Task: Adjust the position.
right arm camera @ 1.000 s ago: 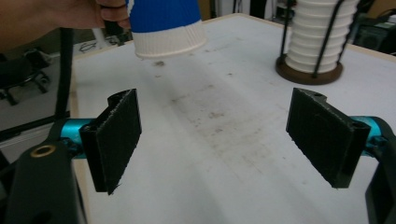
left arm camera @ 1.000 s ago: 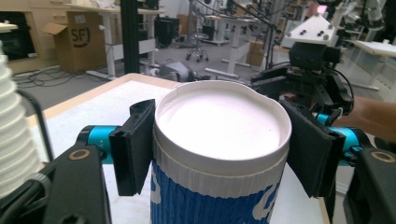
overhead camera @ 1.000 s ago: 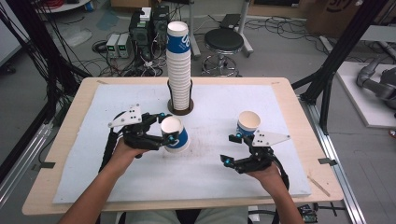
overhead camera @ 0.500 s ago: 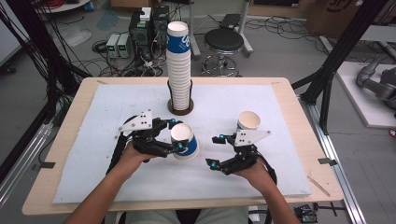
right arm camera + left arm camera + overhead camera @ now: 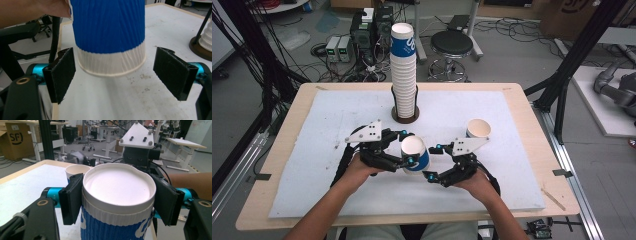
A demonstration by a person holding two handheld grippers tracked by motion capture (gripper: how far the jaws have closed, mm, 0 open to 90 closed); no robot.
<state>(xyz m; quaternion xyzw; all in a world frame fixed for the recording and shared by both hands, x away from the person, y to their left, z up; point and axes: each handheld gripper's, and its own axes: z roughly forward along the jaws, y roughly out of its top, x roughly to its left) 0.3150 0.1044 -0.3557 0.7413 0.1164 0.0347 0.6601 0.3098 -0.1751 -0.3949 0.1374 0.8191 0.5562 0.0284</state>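
A: High view first – left gripper (image 5: 406,148) is clamped on a blue-and-white ribbed paper cup (image 5: 414,154), held above the white foam mat (image 5: 327,145) near the table's middle, mouth tilted towards the camera. Right gripper (image 5: 430,162)?

B: Jaws spread, just beside the cup's base, not touching it. A second white paper cup (image 5: 478,129) stands upright on the mat beyond the right gripper; a tall stack of paper cups (image 5: 403,70) on a round brown base sits farther back.

A: Left gripper view – both black pads (image 5: 71,198) press the cup (image 5: 117,202) just under its rim.

B: Right gripper view – cup's bottom (image 5: 110,37) hangs between the parted pads (image 5: 61,73), gaps either side, off the mat
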